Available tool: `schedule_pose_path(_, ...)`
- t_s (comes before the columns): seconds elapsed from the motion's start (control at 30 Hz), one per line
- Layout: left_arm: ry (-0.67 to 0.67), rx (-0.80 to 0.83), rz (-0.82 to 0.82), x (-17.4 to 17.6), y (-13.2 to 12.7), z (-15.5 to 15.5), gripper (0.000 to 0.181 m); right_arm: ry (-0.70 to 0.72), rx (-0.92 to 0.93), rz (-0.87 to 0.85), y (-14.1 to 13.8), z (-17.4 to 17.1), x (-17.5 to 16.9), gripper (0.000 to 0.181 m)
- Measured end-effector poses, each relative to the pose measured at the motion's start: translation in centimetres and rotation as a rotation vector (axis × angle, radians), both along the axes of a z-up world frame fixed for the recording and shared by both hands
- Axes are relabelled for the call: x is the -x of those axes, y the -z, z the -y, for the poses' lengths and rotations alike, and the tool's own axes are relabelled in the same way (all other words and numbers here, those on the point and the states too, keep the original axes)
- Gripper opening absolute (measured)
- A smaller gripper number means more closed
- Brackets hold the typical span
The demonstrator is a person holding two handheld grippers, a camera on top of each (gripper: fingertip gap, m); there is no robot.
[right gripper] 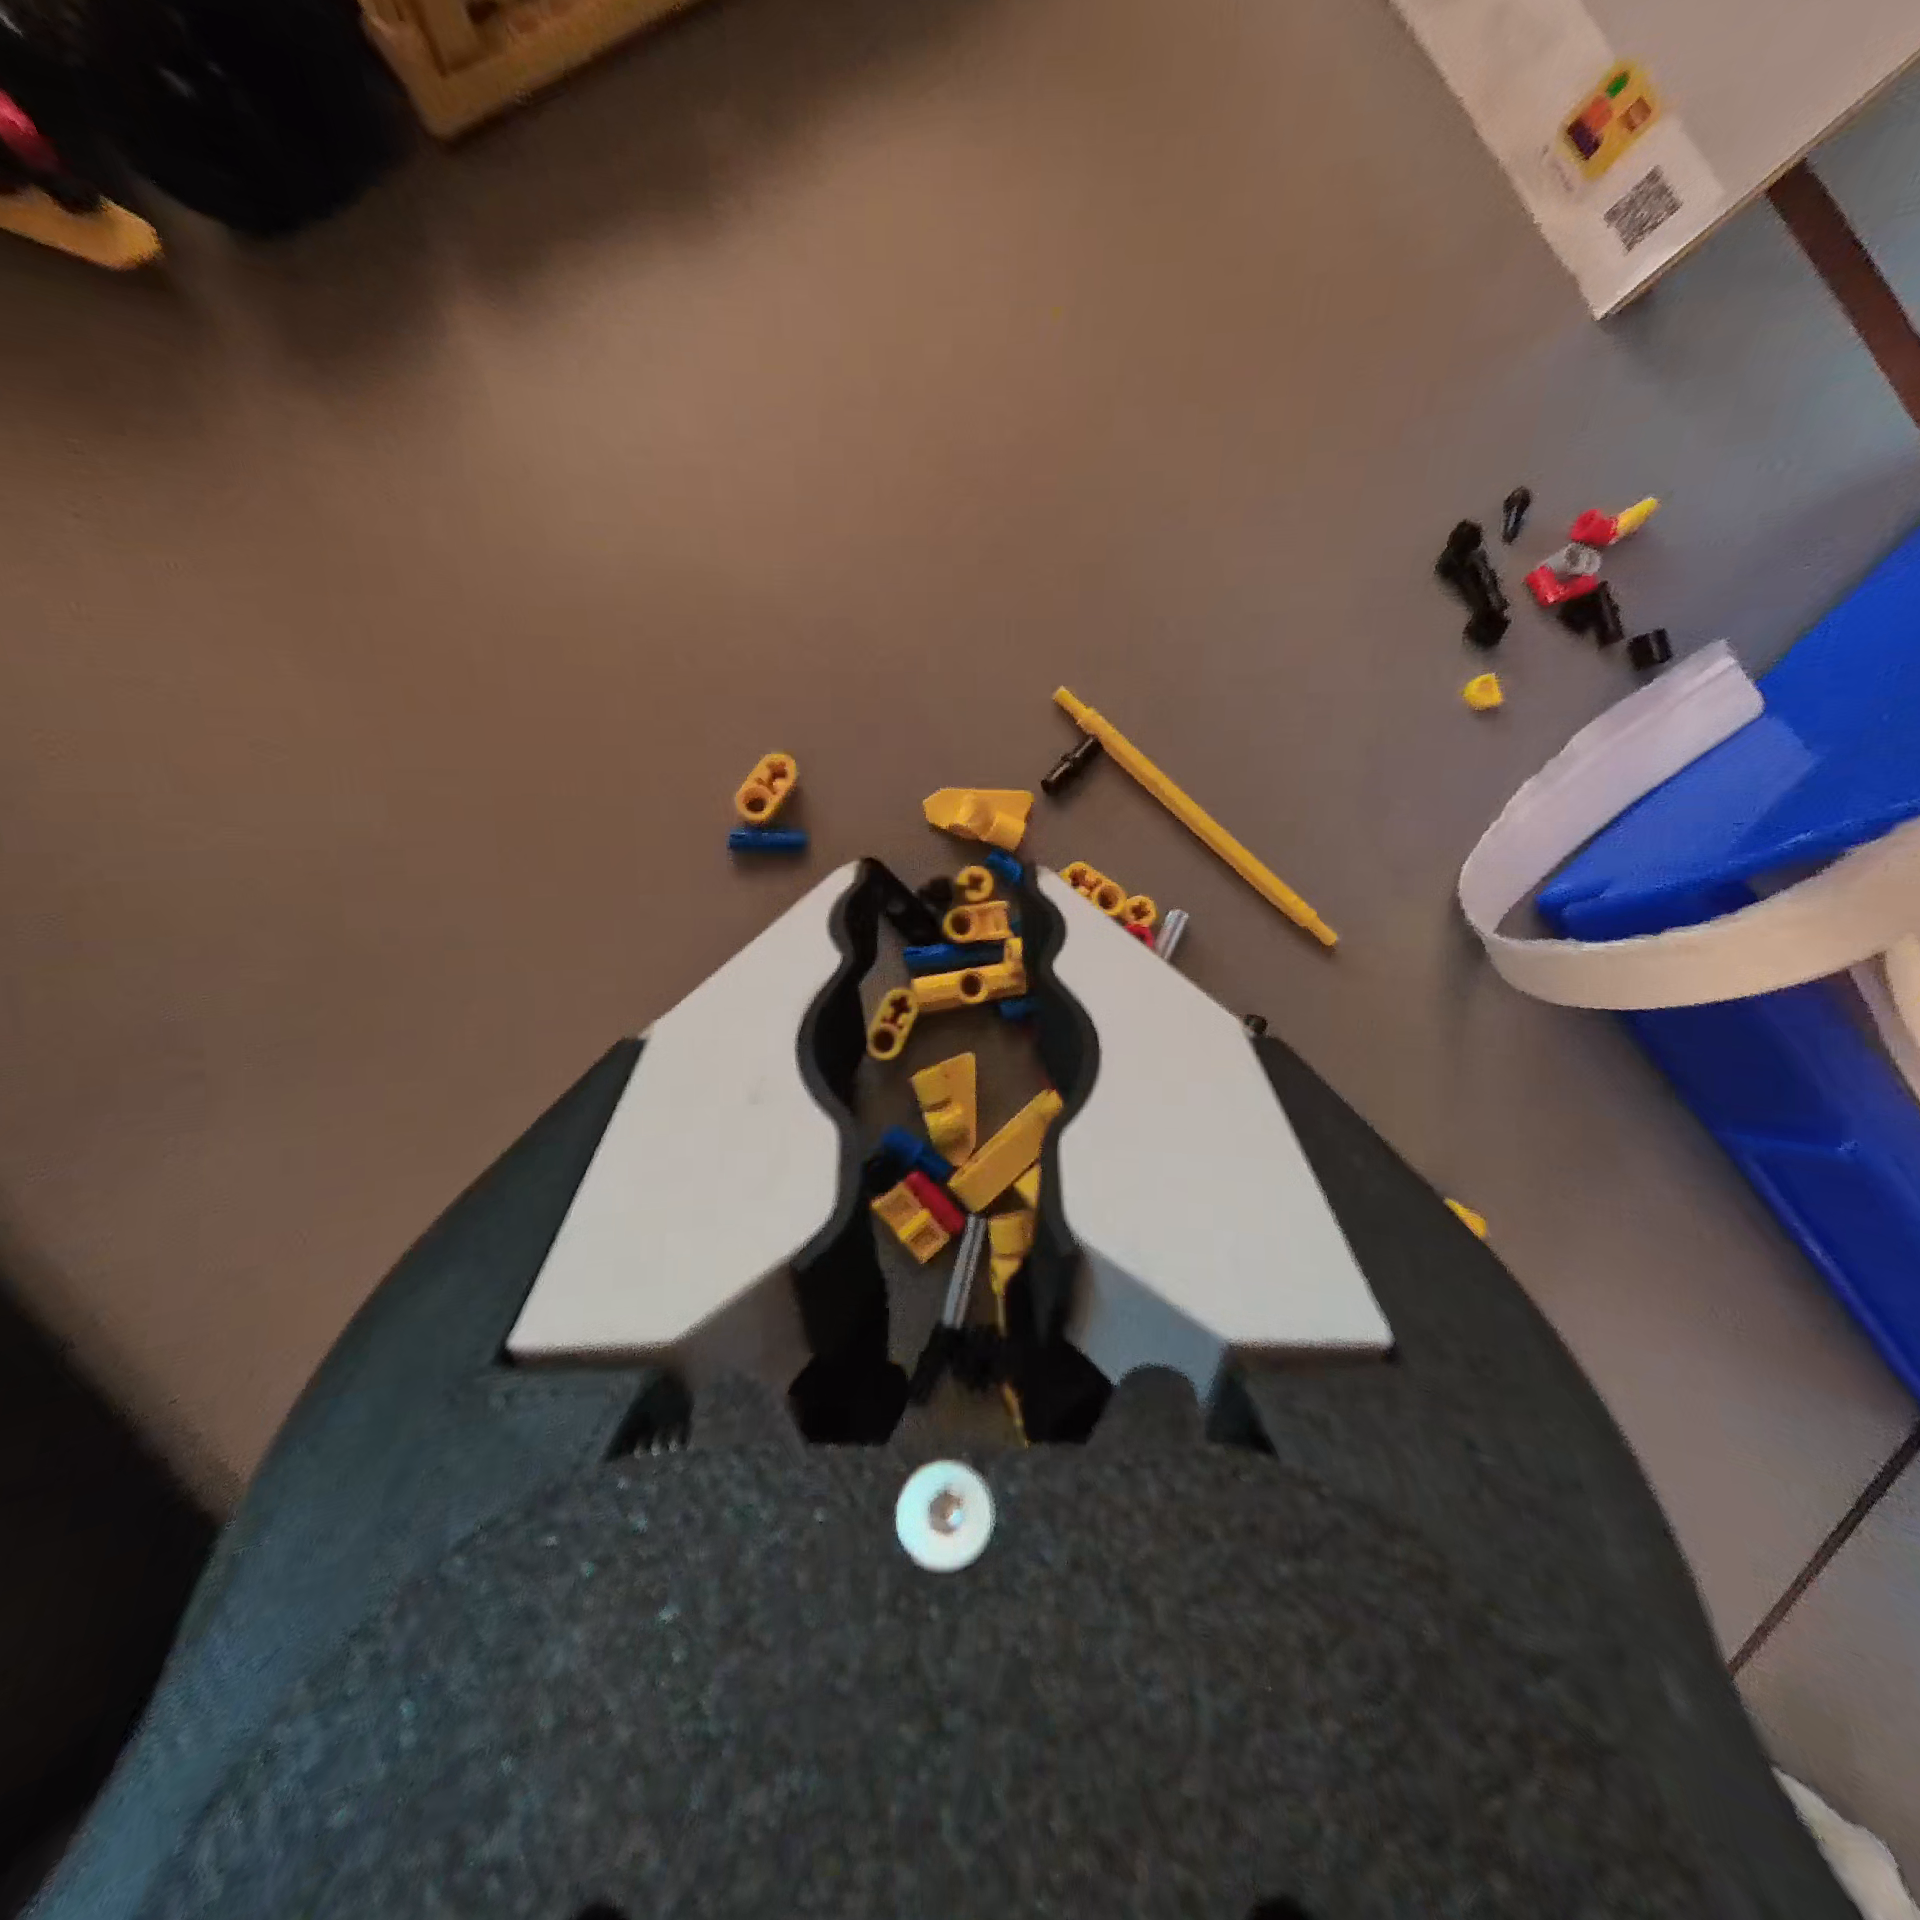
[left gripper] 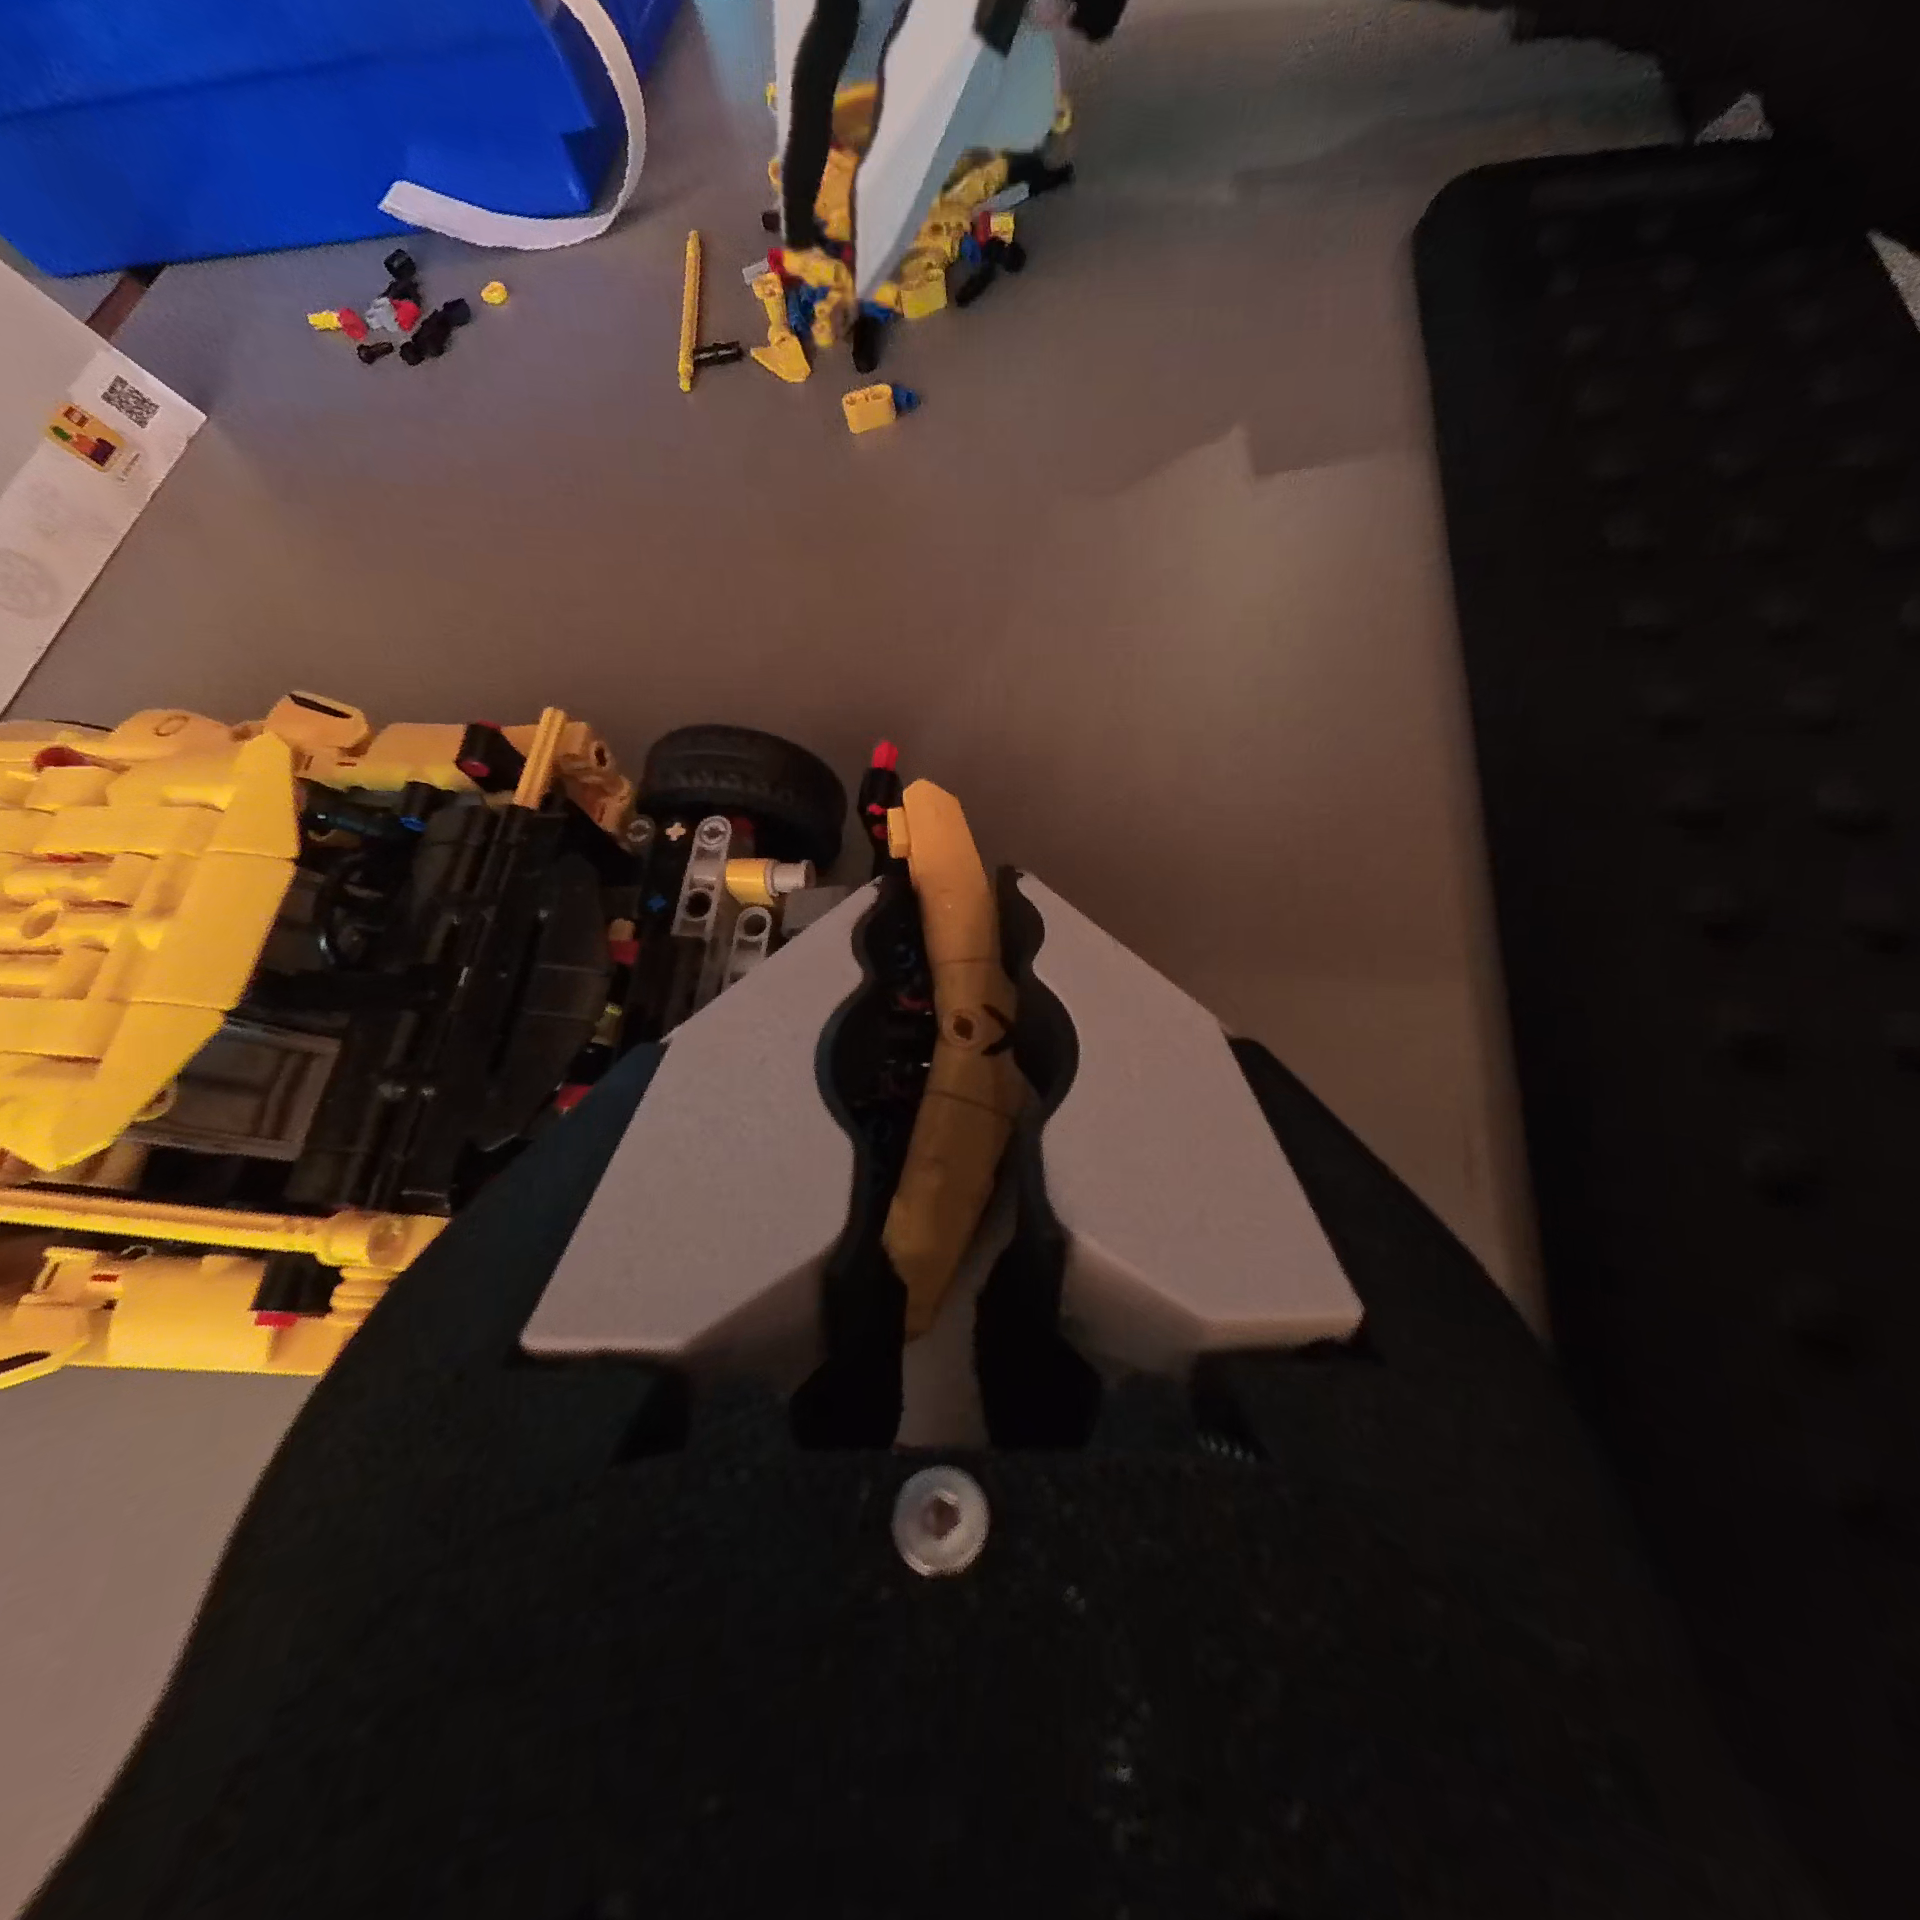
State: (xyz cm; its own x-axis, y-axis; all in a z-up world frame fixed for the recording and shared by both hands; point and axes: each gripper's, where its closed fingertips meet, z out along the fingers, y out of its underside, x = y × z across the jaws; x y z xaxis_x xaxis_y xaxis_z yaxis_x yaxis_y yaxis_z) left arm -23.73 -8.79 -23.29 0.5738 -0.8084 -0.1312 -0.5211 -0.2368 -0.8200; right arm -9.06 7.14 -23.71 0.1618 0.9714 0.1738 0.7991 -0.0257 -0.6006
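I count two claws, my left claw (left gripper: 951, 883) and my right claw (right gripper: 951, 868). One yellow model car (left gripper: 260, 987) lies on the desk (left gripper: 1039, 623), with one black tyre (left gripper: 743, 784) showing. One long yellow rod (right gripper: 1195, 816), one blue bin (right gripper: 1766, 883), one white leaflet (right gripper: 1621, 135), two heaps of small loose parts (right gripper: 966, 997), too many to number.

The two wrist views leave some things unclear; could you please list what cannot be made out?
- Left wrist view: the yellow model car is cut off by the left edge; the left gripper covers its near corner.
- Left wrist view: the right gripper hides much of the brick pile.
- Right wrist view: the right gripper fingers cover the pile's sides; whether anything is gripped cannot be told.
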Motion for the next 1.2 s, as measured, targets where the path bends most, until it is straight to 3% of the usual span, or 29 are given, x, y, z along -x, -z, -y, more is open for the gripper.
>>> schedule_pose_path(0.13,-0.003,0.003,-0.008,0.0,0.0,0.1,0.018,-0.127,0.067,-0.101,-2.2,3.5,1.6,0.027)
schedule_pose_path(0.27,-0.001,-0.020,-0.033,0.0,0.0,0.0,0.018,-0.344,0.168,-0.315,-3.9,9.5,7.5,0.026)
schedule_pose_path(0.47,0.018,-0.032,-0.044,-0.2,-0.1,0.3,0.015,-0.562,0.102,-0.305,-1.2,13.4,13.7,0.016)
schedule_pose_path(0.63,0.040,-0.038,-0.030,0.0,-1.0,0.7,0.017,-0.591,0.135,-0.286,-0.1,14.0,14.5,0.017)
schedule_pose_path(0.8,-0.001,0.050,0.016,1.8,-1.4,0.9,0.044,-0.590,0.110,-0.325,0.1,14.3,15.1,0.015)
schedule_pose_path(0.93,-0.005,0.049,-0.090,2.1,0.6,0.8,0.044,-0.579,0.122,-0.322,0.2,13.8,15.0,0.008)
schedule_pose_path(1.2,0.002,-0.003,-0.164,2.1,1.0,0.8,0.043,-0.544,0.257,-0.234,0.3,13.7,14.2,0.007)
